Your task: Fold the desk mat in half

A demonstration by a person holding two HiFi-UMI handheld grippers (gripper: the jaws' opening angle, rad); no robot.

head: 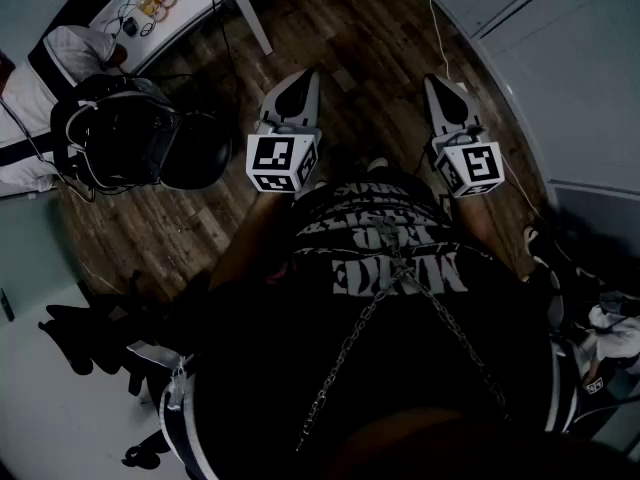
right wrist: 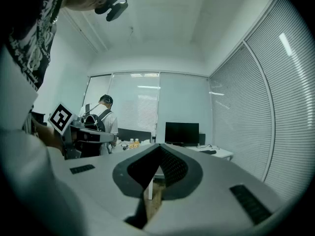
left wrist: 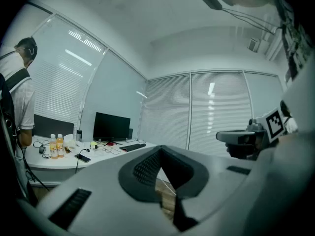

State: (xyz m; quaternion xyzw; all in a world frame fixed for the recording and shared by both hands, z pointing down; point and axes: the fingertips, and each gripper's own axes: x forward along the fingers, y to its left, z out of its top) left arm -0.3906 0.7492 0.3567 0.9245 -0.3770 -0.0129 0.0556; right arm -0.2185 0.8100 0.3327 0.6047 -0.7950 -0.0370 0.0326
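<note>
Wood-plank floor (head: 370, 28) fills the upper part of the head view, dark and bare under both tools. Slatted blinds (left wrist: 216, 112) run floor to ceiling along the room's glass walls, below a plain pale ceiling. A long white desk (left wrist: 54, 161) stands against the blinds, and a person in a white shirt (left wrist: 17, 97) with pack straps stands at its end, back turned. On the desk sit a dark monitor (left wrist: 111, 127), a keyboard (left wrist: 132, 146), two orange-filled bottles (left wrist: 56, 146) and a phone (left wrist: 82, 157) on a cable. The desk mat cannot be made out in any view.

The left gripper (head: 305, 80) and the right gripper (head: 434, 83) are held level, side by side in front of the wearer's dark printed shirt (head: 390, 258), over the floor. Each has its jaws pressed together with nothing between them.
</note>
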